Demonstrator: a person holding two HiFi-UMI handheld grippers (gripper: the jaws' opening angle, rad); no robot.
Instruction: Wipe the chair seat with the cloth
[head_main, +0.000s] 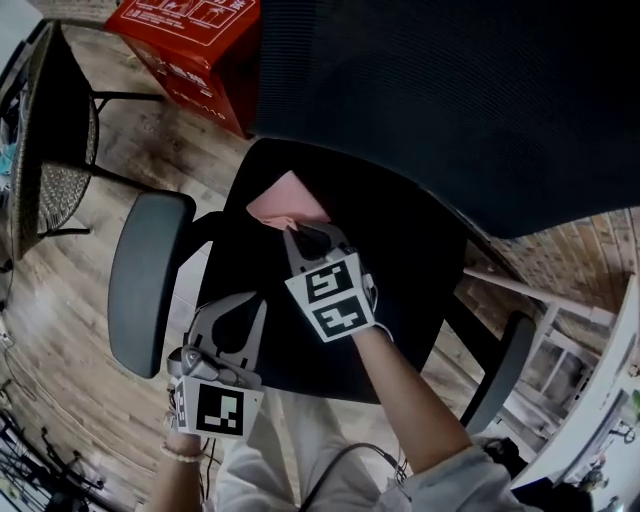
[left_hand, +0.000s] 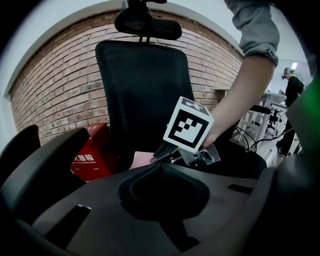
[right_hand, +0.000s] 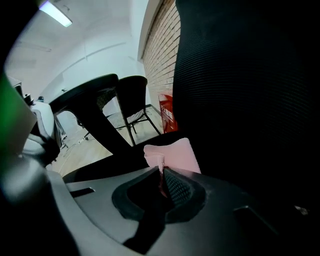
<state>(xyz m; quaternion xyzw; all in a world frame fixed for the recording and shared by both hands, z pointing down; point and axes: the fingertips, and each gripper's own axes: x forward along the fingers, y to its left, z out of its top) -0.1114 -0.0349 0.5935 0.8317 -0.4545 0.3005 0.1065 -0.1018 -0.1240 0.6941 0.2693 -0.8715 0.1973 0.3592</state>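
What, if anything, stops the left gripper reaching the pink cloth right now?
Probably nothing, so yes, it looks reachable. Only bare chair seat lies between the left gripper, jaws together, and the cloth. The right gripper is shut on the cloth's near edge, so come in beside it.

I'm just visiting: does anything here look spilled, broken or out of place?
Nothing stands out. The pink cloth sits at the back of the black chair seat, pinched in the right gripper and slightly rumpled, as a held cloth would be. The left gripper is shut on nothing near the seat's front. No spill or damage shows.
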